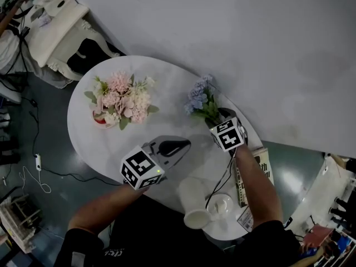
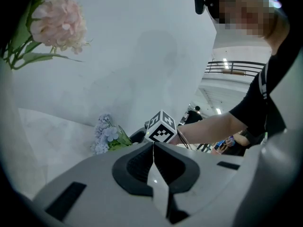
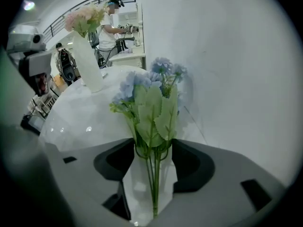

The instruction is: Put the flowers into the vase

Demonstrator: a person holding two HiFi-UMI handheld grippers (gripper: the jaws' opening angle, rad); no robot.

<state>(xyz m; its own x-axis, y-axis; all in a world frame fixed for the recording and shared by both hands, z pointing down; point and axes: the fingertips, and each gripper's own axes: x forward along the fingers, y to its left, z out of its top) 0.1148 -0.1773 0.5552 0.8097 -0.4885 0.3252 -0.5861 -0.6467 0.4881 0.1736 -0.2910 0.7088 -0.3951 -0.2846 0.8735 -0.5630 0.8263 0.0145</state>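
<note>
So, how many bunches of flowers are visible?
2. A pink bunch in a tall white vase, left on the white table; blue bunch between the jaws of the open right gripper.

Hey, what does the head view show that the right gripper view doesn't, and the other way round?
Only the head view: the marker cube on the right gripper, books at the edge of the table, and a white chair beyond it.
Only the right gripper view: its jaws standing apart with the thin green stems between them, unpressed; the tall white side of the vase; a person at a desk behind.
Both: the blue flowers, the pink flowers and the table.
</note>
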